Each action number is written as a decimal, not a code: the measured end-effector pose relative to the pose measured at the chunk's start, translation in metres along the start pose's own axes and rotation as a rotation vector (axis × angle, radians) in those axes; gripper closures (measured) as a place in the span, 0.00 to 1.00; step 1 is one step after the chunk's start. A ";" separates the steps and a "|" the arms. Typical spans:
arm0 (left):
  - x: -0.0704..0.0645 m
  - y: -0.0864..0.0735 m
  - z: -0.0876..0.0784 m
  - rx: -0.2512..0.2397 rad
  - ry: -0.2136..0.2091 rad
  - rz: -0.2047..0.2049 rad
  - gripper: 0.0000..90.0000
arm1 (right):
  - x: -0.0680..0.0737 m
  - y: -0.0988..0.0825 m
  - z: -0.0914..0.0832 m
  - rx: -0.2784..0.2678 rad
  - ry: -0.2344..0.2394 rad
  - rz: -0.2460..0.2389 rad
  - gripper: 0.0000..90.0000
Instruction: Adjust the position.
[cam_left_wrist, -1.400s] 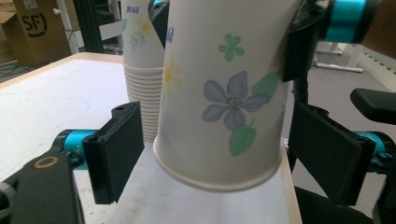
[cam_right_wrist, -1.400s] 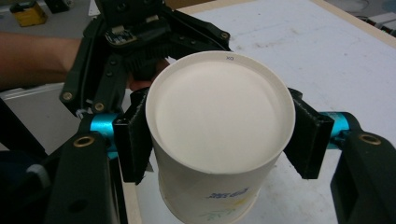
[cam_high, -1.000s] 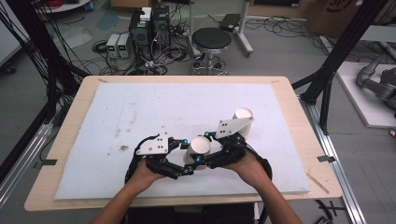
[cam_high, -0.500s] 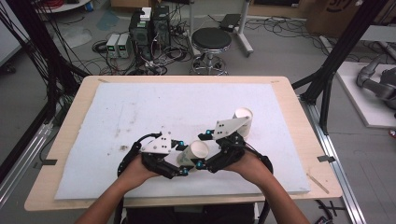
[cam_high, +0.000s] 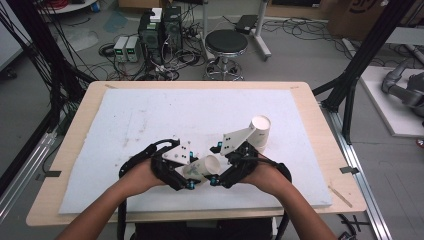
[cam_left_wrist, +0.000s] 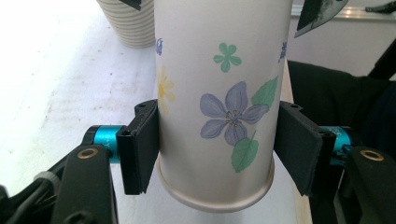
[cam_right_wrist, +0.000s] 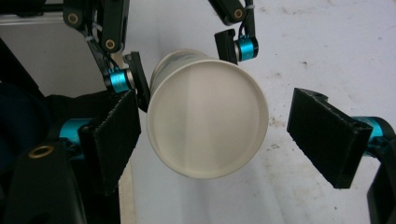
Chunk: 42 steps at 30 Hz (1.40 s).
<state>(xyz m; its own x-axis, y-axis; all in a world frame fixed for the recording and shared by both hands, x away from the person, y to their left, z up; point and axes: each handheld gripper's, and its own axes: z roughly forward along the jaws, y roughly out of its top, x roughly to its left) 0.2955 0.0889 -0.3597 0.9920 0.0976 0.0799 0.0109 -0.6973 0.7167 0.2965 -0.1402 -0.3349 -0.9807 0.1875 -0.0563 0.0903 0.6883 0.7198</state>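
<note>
Holding the flowered paper cup clamped in your left hand-held gripper above the tabletop, keep it level and draw it clear of your right hand-held gripper, whose jaws stand apart around its rim.

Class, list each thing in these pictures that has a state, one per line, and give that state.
Flowered paper cup: lifted off the table, lying on its side, clamped near its base.
Ribbed paper cup: on the white mat, tilted, mouth up.
Left gripper: shut on the flowered paper cup.
Right gripper: open, jaws either side of the cup's mouth.
</note>
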 end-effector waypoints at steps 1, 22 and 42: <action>0.000 0.000 0.000 0.003 0.000 0.004 0.39 | 0.000 0.000 0.000 0.005 0.006 -0.002 0.20; -0.002 0.005 0.005 0.123 -0.084 0.049 0.39 | 0.005 0.007 0.013 0.127 0.112 -0.138 0.40; -0.002 -0.036 -0.012 -0.237 0.026 -0.112 0.21 | -0.004 -0.014 0.004 0.049 0.092 -0.058 0.42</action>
<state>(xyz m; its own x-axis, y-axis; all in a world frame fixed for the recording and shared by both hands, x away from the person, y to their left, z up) 0.2919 0.1223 -0.3773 0.9827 0.1849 0.0064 0.0876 -0.4952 0.8643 0.2999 -0.1483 -0.3473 -0.9961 0.0824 -0.0316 0.0387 0.7300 0.6823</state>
